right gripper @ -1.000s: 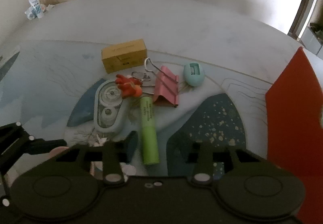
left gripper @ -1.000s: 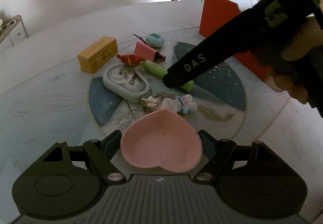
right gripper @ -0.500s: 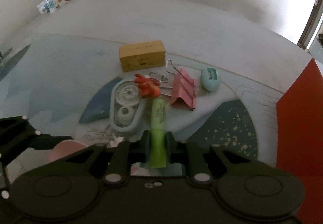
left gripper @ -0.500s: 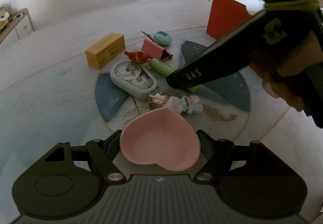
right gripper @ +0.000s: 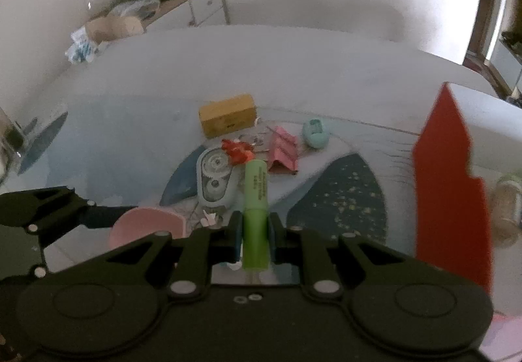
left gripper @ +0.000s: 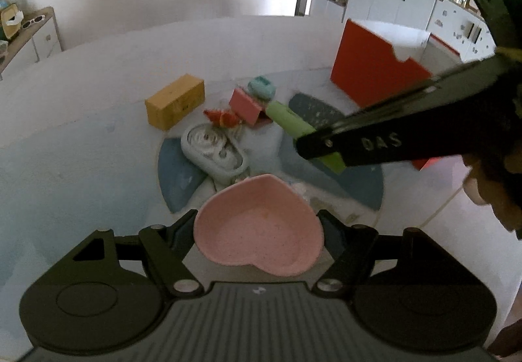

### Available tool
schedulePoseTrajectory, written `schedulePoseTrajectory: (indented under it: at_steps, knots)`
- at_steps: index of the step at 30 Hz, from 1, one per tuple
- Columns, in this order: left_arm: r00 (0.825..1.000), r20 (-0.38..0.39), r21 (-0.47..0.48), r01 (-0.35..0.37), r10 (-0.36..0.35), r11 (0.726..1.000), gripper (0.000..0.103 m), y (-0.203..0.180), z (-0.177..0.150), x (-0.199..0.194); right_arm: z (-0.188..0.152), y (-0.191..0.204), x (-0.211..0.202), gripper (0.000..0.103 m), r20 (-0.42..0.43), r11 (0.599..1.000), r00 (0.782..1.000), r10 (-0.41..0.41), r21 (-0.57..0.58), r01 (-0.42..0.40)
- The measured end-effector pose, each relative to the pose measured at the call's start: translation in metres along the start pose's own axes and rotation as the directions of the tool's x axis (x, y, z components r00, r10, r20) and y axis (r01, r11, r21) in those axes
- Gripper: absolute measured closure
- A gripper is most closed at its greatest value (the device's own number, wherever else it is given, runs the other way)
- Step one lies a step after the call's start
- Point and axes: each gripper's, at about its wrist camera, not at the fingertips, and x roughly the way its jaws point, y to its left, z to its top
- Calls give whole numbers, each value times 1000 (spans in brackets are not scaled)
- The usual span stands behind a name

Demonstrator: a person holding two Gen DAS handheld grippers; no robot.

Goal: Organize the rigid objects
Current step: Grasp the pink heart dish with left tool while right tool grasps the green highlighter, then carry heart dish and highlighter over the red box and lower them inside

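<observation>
White walls and white cupboards stand behind a pale round bench (left gripper: 98,75) with blue painted shapes on it.

Down low in the left wrist view, the left gripper (left gripper: 259,231) pinches a pink heart dish (left gripper: 257,225) by its two sides. The dish has nothing in it. Its near edge dips behind the gripper's grey body.

The right gripper (right gripper: 255,238) is closed tight on a green tube (right gripper: 256,199). The tube sticks out forward past the pads. In the left wrist view the right gripper shows as a long black bar across the picture, and it covers the middle of the green tube, so only the two ends peek out.

More things lie close together on the bench: a yellow box (left gripper: 174,101), a small red toy (left gripper: 222,116), a pink clip (left gripper: 248,104), a little teal egg shape (left gripper: 261,88) and a grey oval case (left gripper: 212,151) with round wheels inside. The teal shape is partly hidden behind the pink clip. A small white toy (right gripper: 208,217) peeks out by the dish, too blurry to make out.

A red box (left gripper: 372,81) stands off to the right side, well apart from the heap. Its lower corner is hidden by the right gripper. The person's hand (left gripper: 489,186) on that gripper is dark and cut off at the edge.
</observation>
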Motion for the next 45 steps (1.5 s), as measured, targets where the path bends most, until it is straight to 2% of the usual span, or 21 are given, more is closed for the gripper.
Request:
schedulePoseTrajectory:
  at_steps: [13,22,34,45]
  knots:
    - [998,60,-7,28,-27,1000,25,-35,46,-32,-2,-36,-75,88,79,997,997,-24,72,19]
    - [994,83,40,65,-68,997,25,-82,75,-37,-14,-88,-109,88,122,989,990,-72,139,54]
    - [991,95,79,88,-95,993,25,-151,111,-17,-40,-178,-136,88,139,968,980,-144,223,111]
    - [995,70,94,67,-74,993,25,-209,146,23,-57,-249,-137,88,106,956,977,-185,250,154]
